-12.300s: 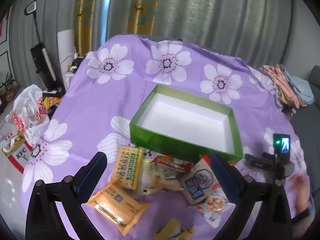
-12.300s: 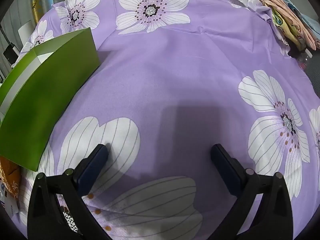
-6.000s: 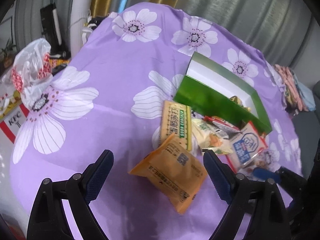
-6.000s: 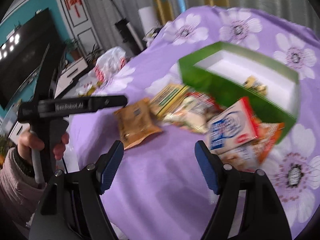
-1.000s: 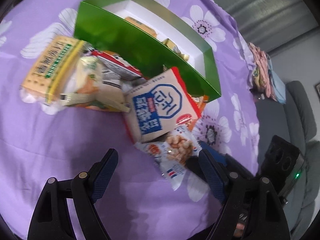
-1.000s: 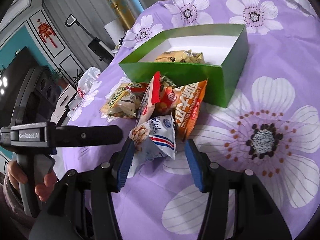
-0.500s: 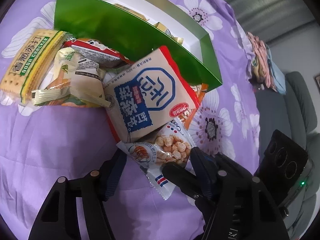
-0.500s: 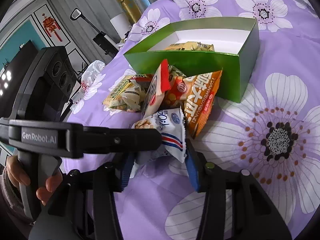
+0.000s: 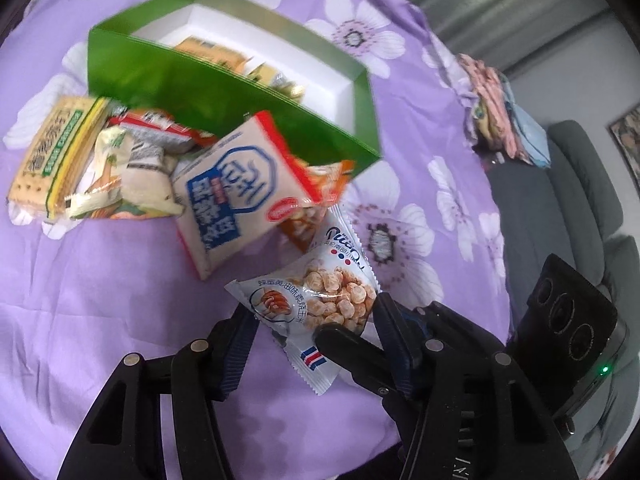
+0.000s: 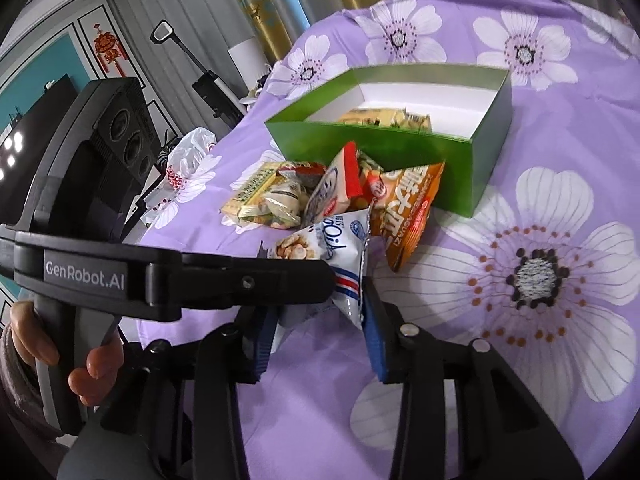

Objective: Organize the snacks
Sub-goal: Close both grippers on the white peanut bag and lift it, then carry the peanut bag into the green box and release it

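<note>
We see both grippers closing on the same white snack packet (image 9: 320,296), the one printed with round puffs: the left gripper (image 9: 312,328) has it between its 2 blue pads, and the right gripper (image 10: 316,320) pinches its striped lower edge. The packet sits lifted just in front of the snack pile on the purple flowered cloth (image 9: 100,312). Behind the pile stands the green box (image 10: 400,148), with a few yellow packets already lying inside it.
</note>
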`<state>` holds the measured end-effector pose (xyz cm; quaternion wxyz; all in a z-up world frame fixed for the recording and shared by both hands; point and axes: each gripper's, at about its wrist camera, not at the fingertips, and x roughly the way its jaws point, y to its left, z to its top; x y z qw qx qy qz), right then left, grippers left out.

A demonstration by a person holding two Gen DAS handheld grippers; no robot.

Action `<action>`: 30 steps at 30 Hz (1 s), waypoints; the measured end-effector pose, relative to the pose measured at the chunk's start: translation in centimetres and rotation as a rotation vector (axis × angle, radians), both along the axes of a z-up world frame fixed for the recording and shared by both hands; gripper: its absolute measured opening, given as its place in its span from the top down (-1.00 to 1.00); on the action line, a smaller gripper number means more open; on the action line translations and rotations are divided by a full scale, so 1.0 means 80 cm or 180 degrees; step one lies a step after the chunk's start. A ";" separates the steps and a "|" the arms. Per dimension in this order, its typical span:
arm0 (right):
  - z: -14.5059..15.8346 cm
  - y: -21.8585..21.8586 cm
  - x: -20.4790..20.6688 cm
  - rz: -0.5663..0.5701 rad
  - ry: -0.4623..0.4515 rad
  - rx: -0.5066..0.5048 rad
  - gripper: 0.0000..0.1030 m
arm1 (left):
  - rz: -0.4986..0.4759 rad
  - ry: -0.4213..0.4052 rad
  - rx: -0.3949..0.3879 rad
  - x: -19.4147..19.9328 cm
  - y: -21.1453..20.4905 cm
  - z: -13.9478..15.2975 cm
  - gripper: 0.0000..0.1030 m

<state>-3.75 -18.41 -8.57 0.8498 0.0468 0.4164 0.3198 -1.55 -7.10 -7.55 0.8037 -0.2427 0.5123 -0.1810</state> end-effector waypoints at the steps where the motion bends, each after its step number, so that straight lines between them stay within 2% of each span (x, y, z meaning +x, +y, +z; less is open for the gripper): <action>1: 0.006 -0.002 -0.004 -0.0012 -0.0042 -0.0007 0.24 | -0.0020 -0.0041 0.0009 -0.003 -0.002 0.006 -0.15; 9: 0.040 -0.006 -0.022 -0.0056 -0.0304 0.0014 0.23 | -0.0067 -0.0292 0.0130 -0.016 -0.009 0.042 -0.15; 16: 0.055 0.002 -0.021 -0.0017 -0.0461 0.0036 0.23 | -0.0057 -0.0412 0.0207 -0.008 -0.007 0.055 -0.15; 23: 0.065 0.011 0.007 -0.0003 -0.0610 0.0018 0.23 | -0.0054 -0.0523 0.0268 0.028 -0.002 0.068 -0.15; 30: 0.070 0.011 0.059 -0.0085 -0.0693 0.0131 0.23 | -0.0096 -0.0658 0.0362 0.082 0.002 0.078 -0.15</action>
